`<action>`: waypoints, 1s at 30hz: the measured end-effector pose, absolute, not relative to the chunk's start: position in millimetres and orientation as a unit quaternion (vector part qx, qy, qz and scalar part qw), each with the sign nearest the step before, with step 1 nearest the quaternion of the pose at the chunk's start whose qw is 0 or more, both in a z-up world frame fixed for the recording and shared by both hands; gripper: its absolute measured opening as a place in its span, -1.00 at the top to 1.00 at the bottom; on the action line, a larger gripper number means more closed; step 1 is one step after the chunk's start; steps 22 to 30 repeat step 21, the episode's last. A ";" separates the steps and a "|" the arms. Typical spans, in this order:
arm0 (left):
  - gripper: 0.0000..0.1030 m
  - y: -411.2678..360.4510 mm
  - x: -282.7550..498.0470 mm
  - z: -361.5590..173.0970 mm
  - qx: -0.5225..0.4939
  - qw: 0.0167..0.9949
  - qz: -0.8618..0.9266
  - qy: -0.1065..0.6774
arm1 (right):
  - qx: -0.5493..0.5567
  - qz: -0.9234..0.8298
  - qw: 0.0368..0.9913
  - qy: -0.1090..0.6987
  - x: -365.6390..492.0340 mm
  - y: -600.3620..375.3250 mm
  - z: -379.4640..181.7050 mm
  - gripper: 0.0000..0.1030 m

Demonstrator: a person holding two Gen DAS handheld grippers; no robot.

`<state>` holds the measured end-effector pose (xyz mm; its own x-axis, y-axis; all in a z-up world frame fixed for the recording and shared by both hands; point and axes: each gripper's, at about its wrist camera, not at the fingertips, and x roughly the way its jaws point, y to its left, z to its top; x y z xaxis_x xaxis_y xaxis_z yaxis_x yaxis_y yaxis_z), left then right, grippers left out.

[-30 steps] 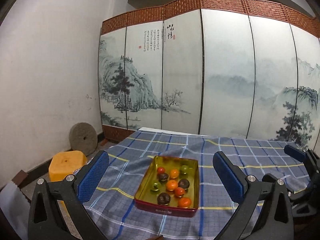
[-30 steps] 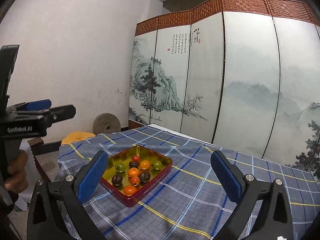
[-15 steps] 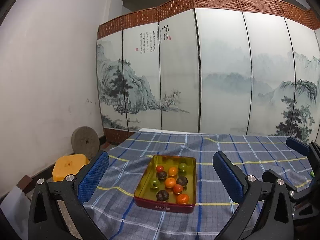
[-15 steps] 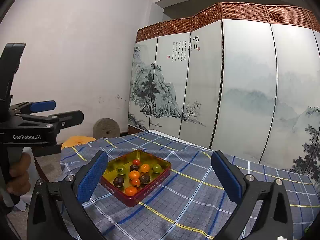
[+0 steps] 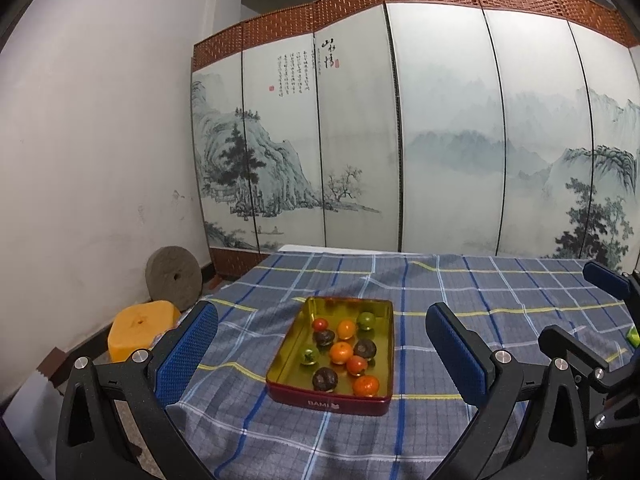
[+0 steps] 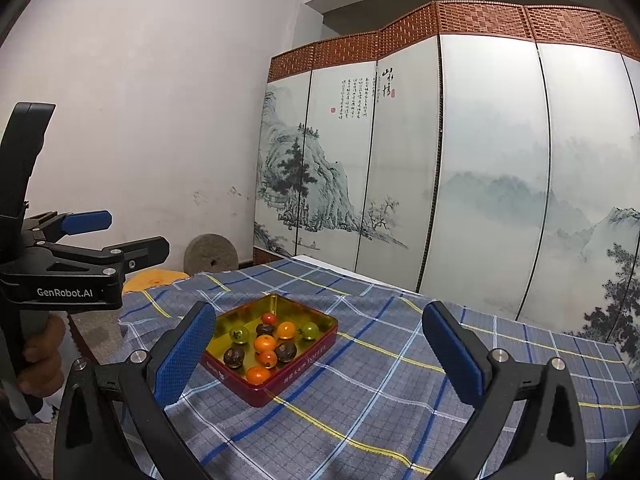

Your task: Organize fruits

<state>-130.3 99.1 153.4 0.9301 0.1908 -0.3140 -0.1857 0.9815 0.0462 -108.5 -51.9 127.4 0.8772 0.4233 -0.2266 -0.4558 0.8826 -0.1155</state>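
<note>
A red tin tray (image 5: 330,400) (image 6: 304,364) with a gold inside rests on the blue plaid tablecloth (image 5: 460,292). It holds several small fruits: orange ones (image 5: 341,352), dark brown ones (image 5: 325,379), green ones (image 5: 366,320) and a red one (image 5: 320,324). My left gripper (image 5: 320,356) hangs open above the table's near edge, short of the tray, with nothing between its blue pads. My right gripper (image 6: 320,356) is open too, empty, in front of the tray from the right side. In the right wrist view the left gripper (image 6: 116,236) shows at the far left, held by a hand (image 6: 40,356).
A folding screen (image 5: 400,140) with an ink landscape stands behind the table. A round millstone (image 5: 173,278) leans on the white wall, and an orange stool (image 5: 140,330) stands on the floor to the left. A small green thing (image 5: 633,335) lies at the right edge.
Both grippers have risen and drifted slightly, so the tray sits a little lower and nearer in each view. Both stay open. The fruits have not moved.
</note>
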 end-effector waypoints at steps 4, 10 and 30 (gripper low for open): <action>-1.00 95.7 -120.6 147.0 0.010 0.981 0.086 0.176 | -0.082 0.221 0.965 0.110 -101.8 -58.4 119.3 -1.00; -1.00 85.4 -96.7 131.8 0.019 0.974 0.090 0.209 | -0.089 0.203 0.965 0.138 -83.0 -78.3 100.9 -1.00; -1.00 70.7 -58.9 111.3 0.029 0.963 0.081 0.255 | -0.116 0.075 0.936 0.325 36.0 -187.4 8.4 -1.00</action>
